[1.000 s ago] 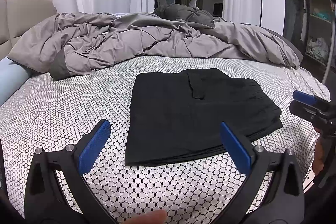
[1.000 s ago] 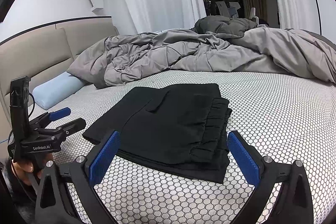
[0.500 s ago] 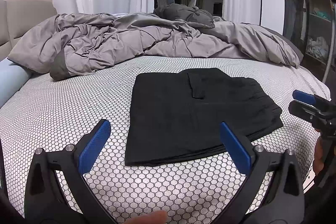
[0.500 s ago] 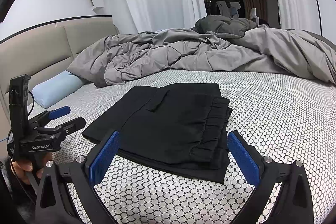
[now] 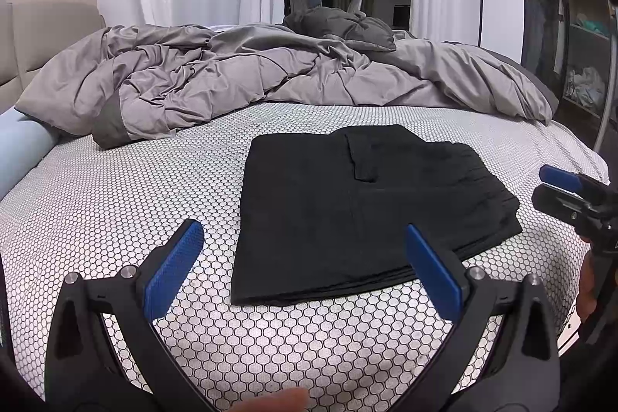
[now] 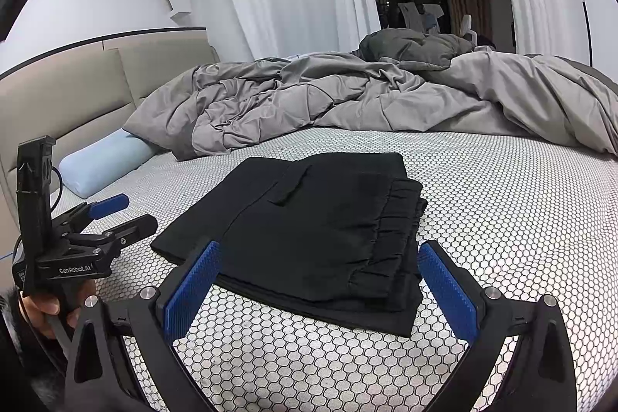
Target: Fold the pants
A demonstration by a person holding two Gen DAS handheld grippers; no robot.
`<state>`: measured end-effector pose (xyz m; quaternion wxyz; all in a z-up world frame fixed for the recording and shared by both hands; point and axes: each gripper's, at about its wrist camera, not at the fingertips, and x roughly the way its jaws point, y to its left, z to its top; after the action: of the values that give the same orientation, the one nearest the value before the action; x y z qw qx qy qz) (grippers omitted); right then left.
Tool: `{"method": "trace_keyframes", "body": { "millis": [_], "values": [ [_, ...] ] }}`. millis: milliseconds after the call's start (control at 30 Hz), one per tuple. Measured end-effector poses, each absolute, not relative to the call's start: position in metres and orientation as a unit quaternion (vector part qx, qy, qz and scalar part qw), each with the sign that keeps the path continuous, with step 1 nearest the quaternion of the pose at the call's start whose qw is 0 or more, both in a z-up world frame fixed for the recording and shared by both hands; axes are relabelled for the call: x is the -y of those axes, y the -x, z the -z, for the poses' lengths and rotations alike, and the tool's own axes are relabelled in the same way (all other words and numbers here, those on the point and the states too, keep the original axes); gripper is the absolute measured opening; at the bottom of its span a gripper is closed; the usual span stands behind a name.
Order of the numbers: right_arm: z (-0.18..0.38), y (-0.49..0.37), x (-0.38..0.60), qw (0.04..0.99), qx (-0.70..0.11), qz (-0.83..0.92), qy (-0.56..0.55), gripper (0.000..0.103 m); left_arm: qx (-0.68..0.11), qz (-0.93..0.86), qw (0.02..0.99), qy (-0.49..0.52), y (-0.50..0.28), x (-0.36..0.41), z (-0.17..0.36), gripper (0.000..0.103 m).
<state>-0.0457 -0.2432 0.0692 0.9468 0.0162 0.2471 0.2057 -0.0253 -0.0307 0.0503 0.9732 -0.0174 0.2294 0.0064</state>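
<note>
- Two grippers, left gripper (image 5: 305, 271) and right gripper (image 6: 320, 290), fingers spread wide, holding nothing.
- pants (image 5: 363, 215) centre frame on the bed sheet (image 5: 116, 203), stacked in a compact rectangle.
- Fold looks finished; next: at most square the edges, else back off.

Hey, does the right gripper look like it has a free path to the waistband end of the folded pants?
Probably yes. The right gripper hovers open just short of the pants, their gathered waistband edge facing it, with only bare bedsheet between. The left gripper is off to the side.
</note>
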Motion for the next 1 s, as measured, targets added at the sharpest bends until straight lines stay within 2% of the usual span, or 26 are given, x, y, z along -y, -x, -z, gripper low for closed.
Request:
{"method": "trace_keyframes", "body": {
  "millis": [1000],
  "values": [
    [-0.0675,0.0456,0.2455,0.946,-0.247,-0.207,-0.015,0.103,-0.229,-0.003,0.973,0.016,0.0245,0.0248,-0.0502,0.102]
  ]
}}
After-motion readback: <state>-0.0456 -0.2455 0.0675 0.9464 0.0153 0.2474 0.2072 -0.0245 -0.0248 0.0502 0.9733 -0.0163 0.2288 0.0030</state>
